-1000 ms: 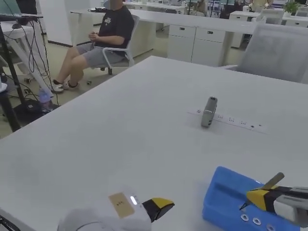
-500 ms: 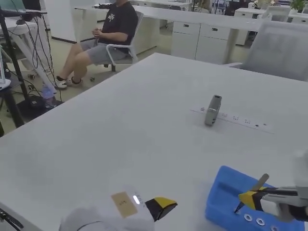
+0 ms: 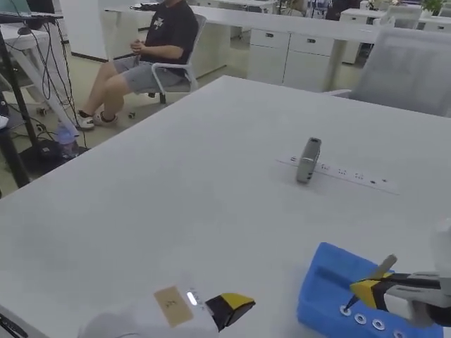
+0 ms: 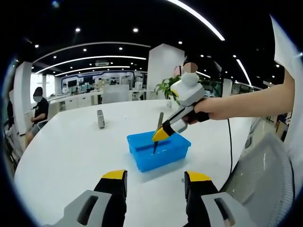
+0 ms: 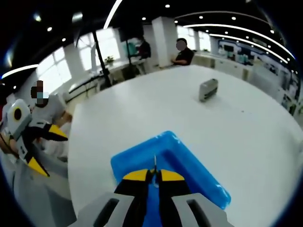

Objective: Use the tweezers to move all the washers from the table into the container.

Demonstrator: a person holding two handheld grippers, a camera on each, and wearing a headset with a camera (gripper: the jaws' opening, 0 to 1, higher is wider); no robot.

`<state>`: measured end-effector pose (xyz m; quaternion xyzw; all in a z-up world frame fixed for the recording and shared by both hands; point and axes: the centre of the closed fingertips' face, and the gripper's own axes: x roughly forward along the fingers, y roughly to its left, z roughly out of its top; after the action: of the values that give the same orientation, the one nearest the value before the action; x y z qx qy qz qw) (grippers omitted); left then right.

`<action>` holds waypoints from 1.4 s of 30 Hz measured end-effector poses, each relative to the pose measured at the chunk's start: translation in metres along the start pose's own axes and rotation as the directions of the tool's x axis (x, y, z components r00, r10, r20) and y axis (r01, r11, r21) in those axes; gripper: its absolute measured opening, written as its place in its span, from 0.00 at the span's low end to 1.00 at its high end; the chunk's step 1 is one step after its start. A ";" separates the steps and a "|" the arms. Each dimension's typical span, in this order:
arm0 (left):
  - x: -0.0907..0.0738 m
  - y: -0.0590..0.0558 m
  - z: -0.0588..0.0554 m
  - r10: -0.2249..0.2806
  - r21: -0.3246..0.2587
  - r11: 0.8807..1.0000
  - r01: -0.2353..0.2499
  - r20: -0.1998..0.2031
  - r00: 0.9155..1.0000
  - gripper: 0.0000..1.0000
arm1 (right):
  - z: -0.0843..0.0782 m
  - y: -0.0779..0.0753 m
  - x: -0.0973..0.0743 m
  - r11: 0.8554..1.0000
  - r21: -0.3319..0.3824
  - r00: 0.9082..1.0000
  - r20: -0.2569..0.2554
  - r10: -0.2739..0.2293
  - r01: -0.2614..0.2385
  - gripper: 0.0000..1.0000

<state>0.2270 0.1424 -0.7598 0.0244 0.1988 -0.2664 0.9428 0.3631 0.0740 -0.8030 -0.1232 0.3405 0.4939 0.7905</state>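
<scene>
Blue container (image 3: 320, 282) sits near the table's (image 3: 176, 211) edge. Right gripper (image 5: 153, 174) pinches tweezers (image 4: 160, 120) inside it. Left gripper (image 4: 155, 183) gapes wide over open tabletop.

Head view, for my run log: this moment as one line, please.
right gripper: shut on tweezers, tips in blue container | washers: several in container | left gripper: open, empty

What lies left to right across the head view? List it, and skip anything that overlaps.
A seated person → left claw → grey device on the table → blue container.
</scene>
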 end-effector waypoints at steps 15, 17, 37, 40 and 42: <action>0.000 -0.002 -0.001 -0.008 0.002 1.000 0.008 -0.005 1.000 0.47 | 0.004 0.055 -0.055 0.998 -0.022 0.995 0.078 0.062 -0.061 0.04; 0.000 -0.002 -0.001 -0.008 0.003 1.000 0.008 -0.006 1.000 0.47 | -0.003 0.065 -0.056 0.996 -0.011 0.994 0.064 0.092 -0.092 0.04; 0.000 -0.002 -0.002 -0.007 0.003 1.000 0.007 -0.012 1.000 0.46 | -0.071 0.093 -0.033 0.983 0.061 0.979 -0.093 0.179 -0.174 0.04; 0.000 -0.001 -0.002 -0.006 0.002 1.000 0.006 -0.011 1.000 0.46 | -0.073 0.092 -0.033 0.985 0.047 0.980 -0.101 0.173 -0.169 0.04; 0.000 -0.001 -0.002 -0.006 0.002 1.000 0.006 -0.011 1.000 0.46 | -0.074 0.092 -0.032 0.985 0.038 0.979 -0.106 0.173 -0.170 0.04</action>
<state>0.2253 0.1418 -0.7617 0.0264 0.2038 -0.2691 0.9409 0.2433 0.0568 -0.8227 -0.1088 0.3996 0.5479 0.7268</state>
